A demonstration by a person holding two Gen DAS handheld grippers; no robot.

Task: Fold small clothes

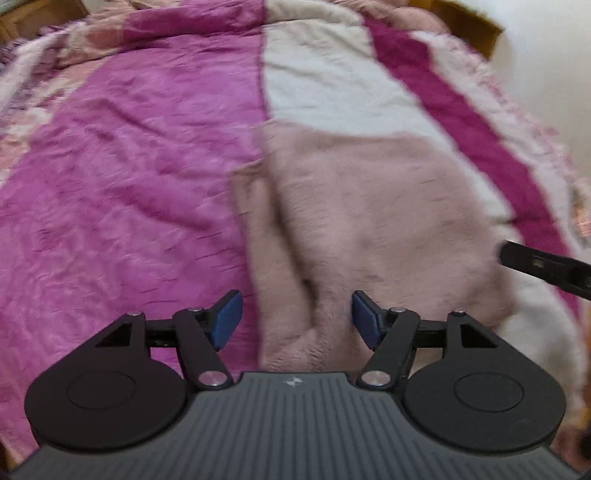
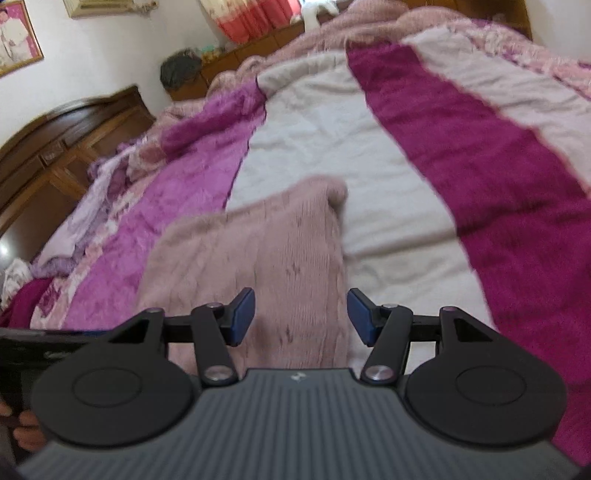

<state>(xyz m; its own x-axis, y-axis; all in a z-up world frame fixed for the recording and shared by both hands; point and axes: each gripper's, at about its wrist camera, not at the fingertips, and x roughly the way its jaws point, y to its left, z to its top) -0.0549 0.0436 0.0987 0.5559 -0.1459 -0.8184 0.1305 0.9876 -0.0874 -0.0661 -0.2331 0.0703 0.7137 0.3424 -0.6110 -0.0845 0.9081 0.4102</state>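
Note:
A dusty-pink knitted garment (image 1: 369, 221) lies flat on the striped blanket, with a fold along its left side. My left gripper (image 1: 297, 319) is open and empty, just above the garment's near edge. In the right wrist view the same pink garment (image 2: 258, 251) lies ahead, its far end rounded. My right gripper (image 2: 301, 317) is open and empty over the garment's near right part. A dark part of the right gripper (image 1: 543, 266) shows at the right edge of the left wrist view.
The bed is covered by a fuzzy blanket with magenta (image 1: 129, 166), cream (image 2: 332, 147) and dark pink (image 2: 480, 166) stripes. A wooden headboard (image 2: 55, 147) stands at the left. A wall with a framed picture (image 2: 14, 33) and red curtains (image 2: 251, 18) lies beyond.

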